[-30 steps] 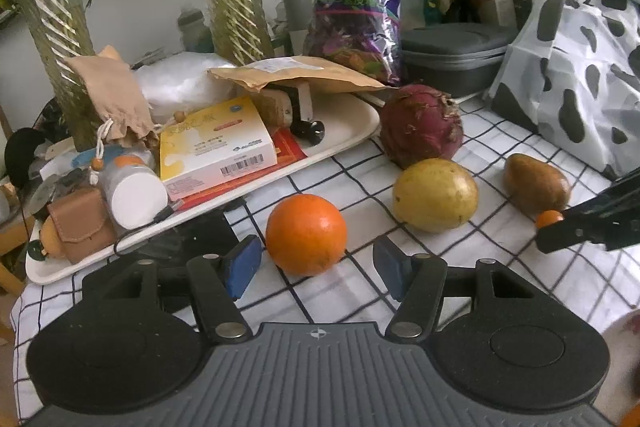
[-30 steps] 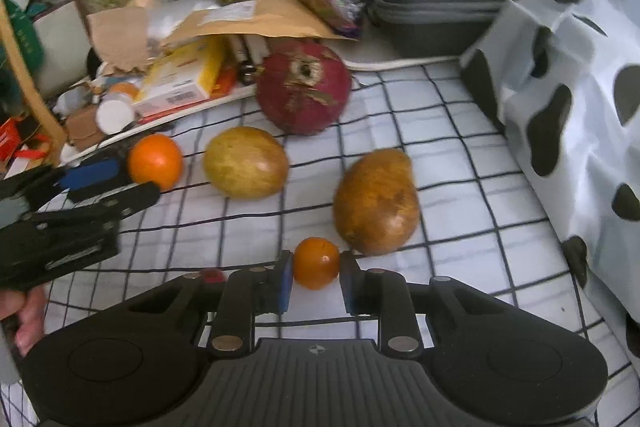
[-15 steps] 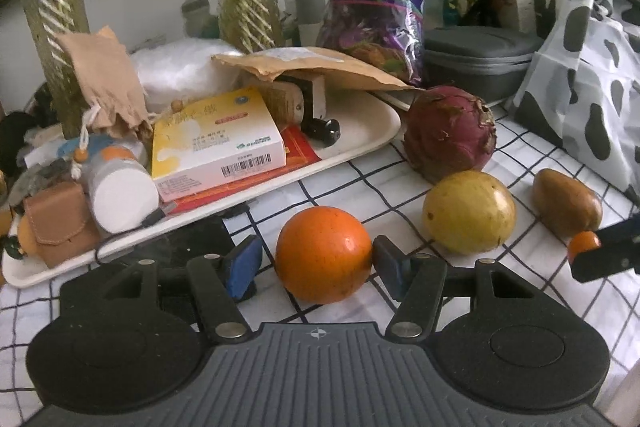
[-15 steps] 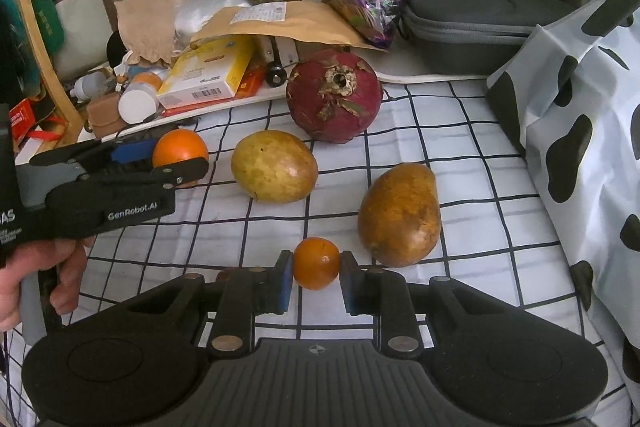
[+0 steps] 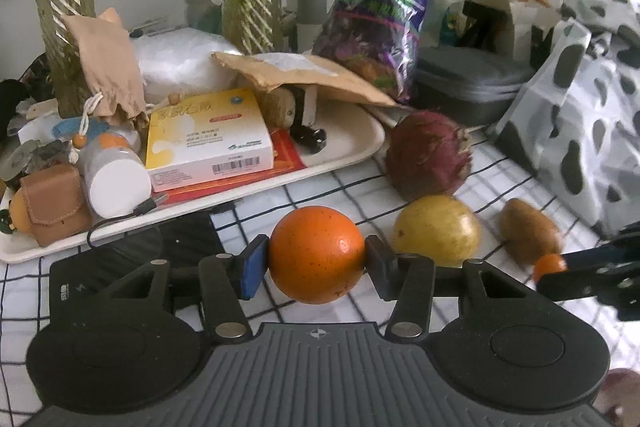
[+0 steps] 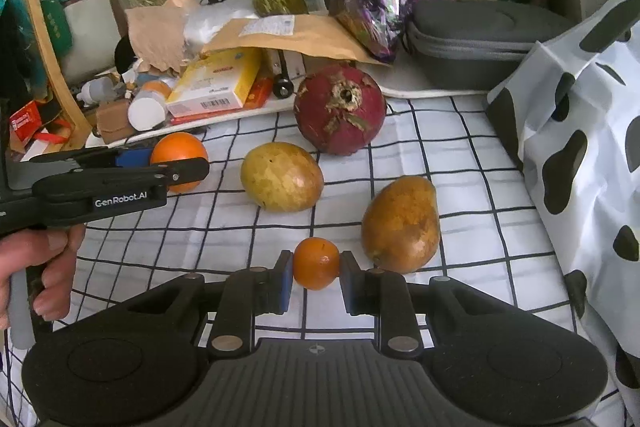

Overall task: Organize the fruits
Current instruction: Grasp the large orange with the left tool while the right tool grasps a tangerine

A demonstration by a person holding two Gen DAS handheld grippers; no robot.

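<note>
My left gripper (image 5: 316, 259) is shut on a large orange (image 5: 316, 254), which also shows in the right wrist view (image 6: 176, 155). My right gripper (image 6: 316, 267) is shut on a small orange (image 6: 316, 263), seen at the right in the left wrist view (image 5: 550, 265). On the checked cloth lie a yellow-green round fruit (image 6: 282, 177), a brown mango (image 6: 400, 225) and a dark red dragon fruit (image 6: 340, 109). The same three show in the left wrist view: yellow fruit (image 5: 436, 230), mango (image 5: 530, 230), red fruit (image 5: 428, 155).
A white tray (image 5: 344, 151) behind the fruits holds a yellow box (image 5: 208, 137), a white bottle (image 5: 114, 175) and a paper envelope. A cow-print bag (image 6: 580, 131) stands at the right. A grey case (image 6: 476, 39), a purple snack bag and glass vases line the back.
My left gripper moved forward around the large orange and closed on it. My right gripper stays shut on the small orange and has shifted slightly back.
</note>
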